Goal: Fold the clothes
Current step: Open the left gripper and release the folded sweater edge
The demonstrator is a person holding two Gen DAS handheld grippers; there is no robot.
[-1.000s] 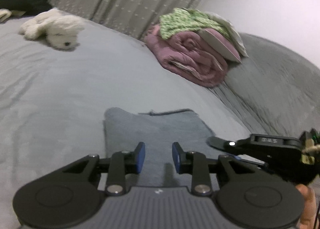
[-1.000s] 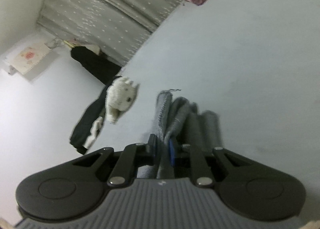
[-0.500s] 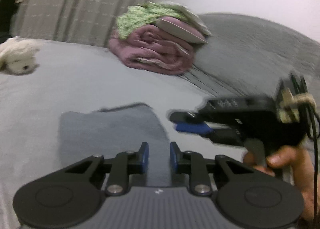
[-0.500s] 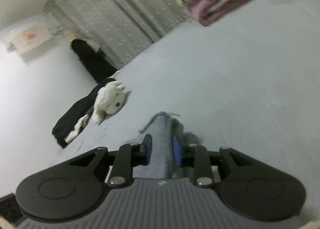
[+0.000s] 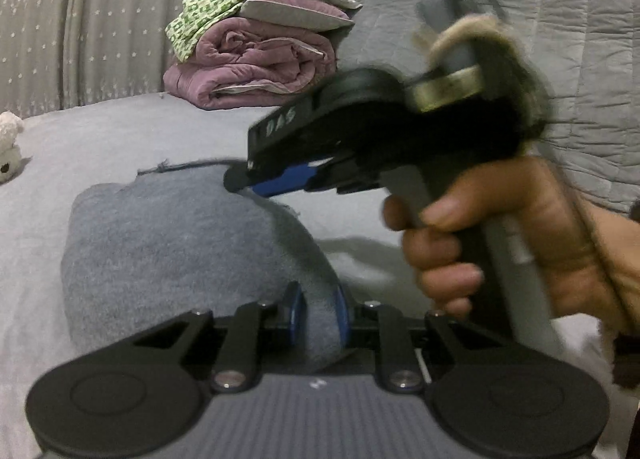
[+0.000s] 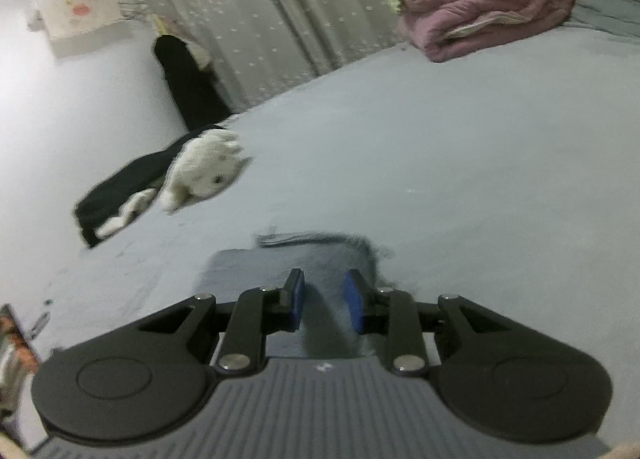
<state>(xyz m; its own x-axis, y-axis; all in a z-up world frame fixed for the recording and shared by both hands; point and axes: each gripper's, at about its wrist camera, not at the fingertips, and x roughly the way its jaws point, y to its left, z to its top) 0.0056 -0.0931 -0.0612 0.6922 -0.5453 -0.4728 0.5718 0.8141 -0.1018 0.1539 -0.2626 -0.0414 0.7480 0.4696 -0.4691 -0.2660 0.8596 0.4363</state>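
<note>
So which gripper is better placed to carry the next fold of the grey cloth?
Left. The left gripper already pinches a fold of the grey cloth, while the right gripper sits over it with nothing clearly between its pads.

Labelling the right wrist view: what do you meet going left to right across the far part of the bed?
Black garment → white plush toy → rolled pink quilt. The green patterned cloth on the quilt's left overlaps it, so I leave it out.
</note>
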